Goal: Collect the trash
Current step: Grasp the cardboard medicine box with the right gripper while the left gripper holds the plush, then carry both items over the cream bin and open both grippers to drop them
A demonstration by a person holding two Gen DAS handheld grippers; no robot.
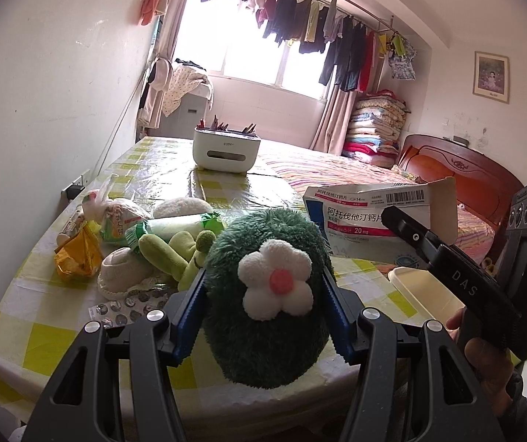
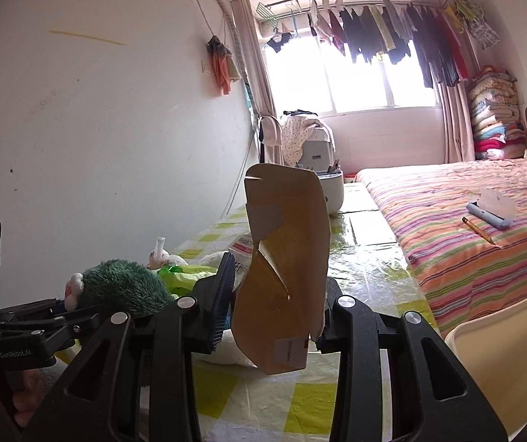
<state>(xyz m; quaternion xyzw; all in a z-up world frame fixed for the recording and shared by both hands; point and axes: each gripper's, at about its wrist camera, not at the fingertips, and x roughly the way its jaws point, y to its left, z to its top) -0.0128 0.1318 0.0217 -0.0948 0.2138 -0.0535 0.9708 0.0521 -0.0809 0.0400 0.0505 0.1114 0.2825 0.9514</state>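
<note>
Left wrist: left gripper (image 1: 265, 294) fingers spread partway, clamping one green plush toy (image 1: 267, 294) above the tabletop (image 1: 35, 335). One medicine box (image 1: 359, 221) pinched by the right gripper (image 1: 399, 221).

Right wrist: right gripper (image 2: 274, 305) fingers nearly together on that flattened box (image 2: 285, 276); one cream bin (image 2: 502, 361) at lower right.

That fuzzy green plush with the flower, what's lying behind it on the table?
Behind the green plush, held by the left gripper, lie a light-green soft toy, a green wrapper and a white plush. Anything directly behind its body is covered.
</note>
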